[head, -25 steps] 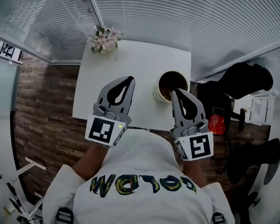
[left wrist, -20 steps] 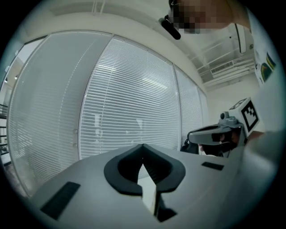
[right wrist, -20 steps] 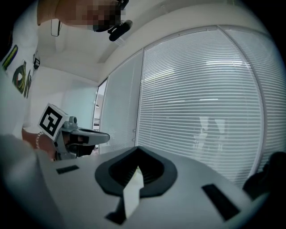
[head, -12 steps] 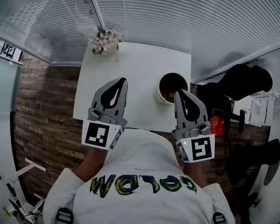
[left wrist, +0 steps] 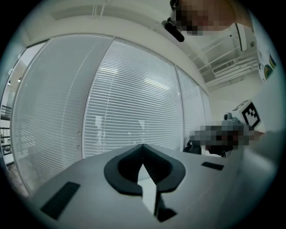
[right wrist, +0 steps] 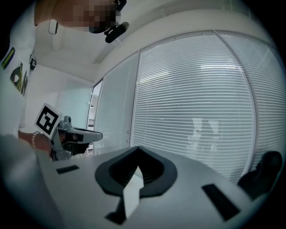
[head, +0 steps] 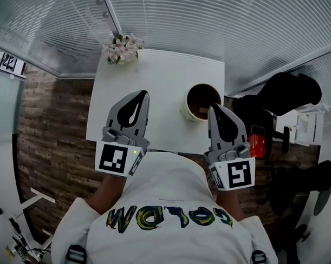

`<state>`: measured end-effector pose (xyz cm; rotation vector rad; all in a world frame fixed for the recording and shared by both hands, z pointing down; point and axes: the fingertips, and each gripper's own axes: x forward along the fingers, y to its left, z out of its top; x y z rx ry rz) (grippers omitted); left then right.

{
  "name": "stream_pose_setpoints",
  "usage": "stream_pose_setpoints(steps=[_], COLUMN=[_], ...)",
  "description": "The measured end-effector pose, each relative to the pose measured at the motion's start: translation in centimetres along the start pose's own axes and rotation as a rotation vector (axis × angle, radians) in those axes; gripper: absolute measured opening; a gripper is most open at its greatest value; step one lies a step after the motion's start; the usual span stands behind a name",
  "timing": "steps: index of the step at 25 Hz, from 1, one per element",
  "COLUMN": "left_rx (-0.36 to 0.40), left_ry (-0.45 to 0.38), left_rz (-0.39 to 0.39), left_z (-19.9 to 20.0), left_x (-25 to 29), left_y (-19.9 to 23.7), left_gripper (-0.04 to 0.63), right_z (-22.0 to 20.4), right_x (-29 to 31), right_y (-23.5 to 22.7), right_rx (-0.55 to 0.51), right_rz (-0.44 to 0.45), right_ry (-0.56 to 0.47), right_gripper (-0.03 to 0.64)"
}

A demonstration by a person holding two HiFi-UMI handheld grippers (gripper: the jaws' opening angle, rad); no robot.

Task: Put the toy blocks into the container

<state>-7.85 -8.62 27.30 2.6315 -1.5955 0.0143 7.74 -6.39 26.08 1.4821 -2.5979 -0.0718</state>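
Left gripper [head: 143, 94] and right gripper [head: 213, 107]: holds both pressed together on nothing, level over the table's [head: 162, 80] near edge, likely idle for want of any blocks in sight on the top, with blocks perhaps hidden inside the dark container [head: 189, 111] by its right edge.

An office, it seems: slatted blinds [head: 212, 27] across the top, white table [head: 156, 79] mid-frame, black office chair [head: 289, 95] at right.
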Motion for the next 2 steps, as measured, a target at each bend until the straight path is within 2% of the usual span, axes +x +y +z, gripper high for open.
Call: stream_pose_setpoints(steps=[2], left_rx=[-0.002], left_ry=[0.002], left_rz=[0.002], left_z=[0.00], left_x=[-0.04], left_y=[-0.10], left_gripper=[0.012], right_z=[-0.04], right_x=[-0.11], right_y=[-0.07], right_rx=[-0.001], right_rz=[0.000], right_ry=[0.001], right_gripper=[0.008])
